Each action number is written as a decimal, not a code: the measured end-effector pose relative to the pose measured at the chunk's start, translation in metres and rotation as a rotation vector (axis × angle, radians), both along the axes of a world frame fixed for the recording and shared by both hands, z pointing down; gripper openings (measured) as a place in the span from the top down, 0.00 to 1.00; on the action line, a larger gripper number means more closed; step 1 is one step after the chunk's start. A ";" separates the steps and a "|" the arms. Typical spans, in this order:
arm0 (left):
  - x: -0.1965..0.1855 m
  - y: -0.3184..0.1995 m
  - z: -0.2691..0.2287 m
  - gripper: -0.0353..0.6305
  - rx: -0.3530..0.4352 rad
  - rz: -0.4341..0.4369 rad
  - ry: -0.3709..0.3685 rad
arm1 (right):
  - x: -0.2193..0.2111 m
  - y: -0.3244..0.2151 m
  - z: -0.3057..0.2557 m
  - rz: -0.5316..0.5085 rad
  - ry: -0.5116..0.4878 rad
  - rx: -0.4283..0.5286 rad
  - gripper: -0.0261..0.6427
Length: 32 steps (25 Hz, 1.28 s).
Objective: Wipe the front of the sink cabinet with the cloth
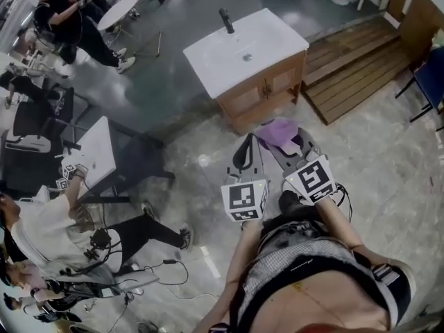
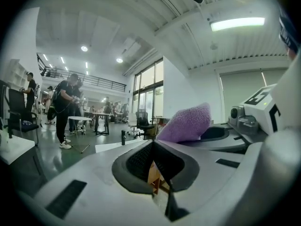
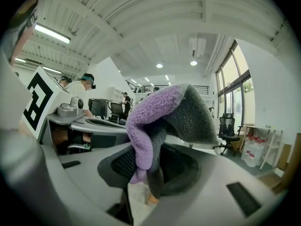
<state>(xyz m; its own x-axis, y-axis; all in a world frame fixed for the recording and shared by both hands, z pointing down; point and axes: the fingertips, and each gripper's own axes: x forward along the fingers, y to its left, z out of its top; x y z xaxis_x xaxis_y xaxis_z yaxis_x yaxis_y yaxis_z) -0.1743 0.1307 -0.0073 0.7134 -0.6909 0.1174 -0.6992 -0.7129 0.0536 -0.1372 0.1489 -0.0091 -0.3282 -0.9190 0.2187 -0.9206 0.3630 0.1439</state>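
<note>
The sink cabinet stands ahead of me, with a white basin (image 1: 246, 50) and a wooden front (image 1: 267, 94) that has two doors. A purple cloth (image 1: 279, 133) hangs bunched in my right gripper (image 1: 283, 143), which is shut on it a short way in front of the cabinet, not touching it. In the right gripper view the cloth (image 3: 162, 121) fills the space between the jaws. My left gripper (image 1: 245, 148) hovers just left of the right one, shut with nothing in it. Its jaws meet in the left gripper view (image 2: 153, 147), where the cloth (image 2: 186, 124) shows beside them.
A black faucet (image 1: 226, 21) rises at the basin's back. A wooden slatted platform (image 1: 354, 68) lies right of the cabinet, with a blue chair (image 1: 427, 82) beyond it. At the left are a white table (image 1: 94, 151), several people, and cables (image 1: 166, 269) on the floor.
</note>
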 end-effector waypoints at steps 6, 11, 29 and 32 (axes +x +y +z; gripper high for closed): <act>0.027 -0.028 0.006 0.95 -0.012 -0.053 -0.003 | 0.027 -0.030 0.007 -0.057 -0.009 -0.011 0.72; 0.037 -0.043 0.011 0.95 -0.028 -0.098 -0.003 | 0.038 -0.046 0.009 -0.101 -0.005 -0.021 0.72; 0.062 -0.148 0.024 0.95 -0.057 -0.076 -0.010 | 0.064 -0.141 0.027 -0.070 -0.026 -0.058 0.72; 0.064 -0.179 0.025 0.95 -0.050 -0.063 -0.011 | 0.066 -0.169 0.027 -0.056 -0.022 -0.053 0.72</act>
